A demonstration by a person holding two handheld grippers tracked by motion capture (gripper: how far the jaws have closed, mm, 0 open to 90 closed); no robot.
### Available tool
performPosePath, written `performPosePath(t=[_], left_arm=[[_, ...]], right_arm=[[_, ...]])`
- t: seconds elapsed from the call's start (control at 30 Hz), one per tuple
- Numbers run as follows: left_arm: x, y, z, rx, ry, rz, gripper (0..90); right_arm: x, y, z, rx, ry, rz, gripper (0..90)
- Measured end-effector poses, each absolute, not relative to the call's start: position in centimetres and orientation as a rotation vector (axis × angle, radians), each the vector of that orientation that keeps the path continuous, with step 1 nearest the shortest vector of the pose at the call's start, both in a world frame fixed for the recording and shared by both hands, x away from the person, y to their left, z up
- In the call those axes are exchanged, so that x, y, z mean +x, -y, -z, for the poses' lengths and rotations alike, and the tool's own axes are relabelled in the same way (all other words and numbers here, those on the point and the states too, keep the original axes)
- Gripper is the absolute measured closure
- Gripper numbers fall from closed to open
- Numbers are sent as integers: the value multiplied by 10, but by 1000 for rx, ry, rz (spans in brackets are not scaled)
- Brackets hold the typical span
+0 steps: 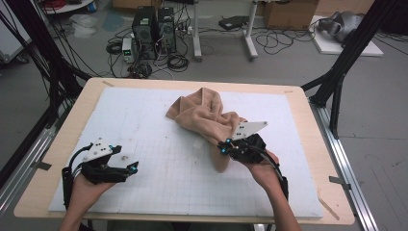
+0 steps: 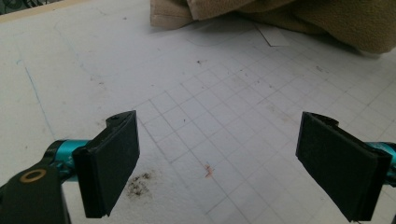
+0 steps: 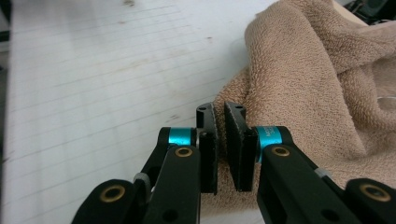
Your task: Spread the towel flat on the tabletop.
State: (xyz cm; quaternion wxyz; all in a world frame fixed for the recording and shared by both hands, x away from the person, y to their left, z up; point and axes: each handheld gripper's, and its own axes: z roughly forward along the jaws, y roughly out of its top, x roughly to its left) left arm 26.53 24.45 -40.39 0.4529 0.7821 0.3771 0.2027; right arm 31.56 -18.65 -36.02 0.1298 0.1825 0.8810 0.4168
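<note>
A crumpled tan towel (image 1: pixel 204 113) lies on the white gridded mat (image 1: pixel 144 130), right of centre. My right gripper (image 1: pixel 225 144) is at the towel's near end with its jaws pressed together on a fold; a flap of cloth hangs below it. In the right gripper view the jaws (image 3: pixel 219 109) are nearly touching, and the towel (image 3: pixel 317 70) bunches behind and to the right of them. My left gripper (image 1: pixel 132 168) rests low over the mat's front left, open and holding nothing. In the left gripper view its wide-apart jaws (image 2: pixel 222 119) frame bare mat, with the towel (image 2: pixel 327 23) farther off.
The mat lies on a wooden tabletop (image 1: pixel 77 115) with a narrow bare border. Small dark and reddish stains (image 2: pixel 140 184) mark the mat near the left gripper. Black frame posts (image 1: pixel 337 82) stand at the table's far corners. Computers and cables (image 1: pixel 154 33) sit on the floor beyond.
</note>
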Motion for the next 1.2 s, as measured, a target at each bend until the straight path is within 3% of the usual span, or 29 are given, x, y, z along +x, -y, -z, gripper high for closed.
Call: performPosePath(t=[0.4, 0.5, 0.63, 0.73, 1.07, 1.2], left_arm=[[267, -231, 401, 1949, -899, -487, 147], [269, -225, 401, 1958, -884, -480, 152], [274, -212, 401, 1985, -858, -467, 180], [278, -205, 399, 2004, -835, -452, 190], [297, -176, 394, 2033, -781, -410, 237], [309, -166, 391, 2018, -771, -385, 301]], right_arm=[[271, 196, 353, 382, -2630, -1277, 841], [274, 202, 361, 434, -2662, -1276, 806], [282, 214, 368, 549, -2606, -1375, 643], [290, 219, 367, 620, -2564, -1415, 598], [312, 219, 378, 727, -2540, -1321, 518], [316, 221, 384, 769, -2545, -1291, 492]])
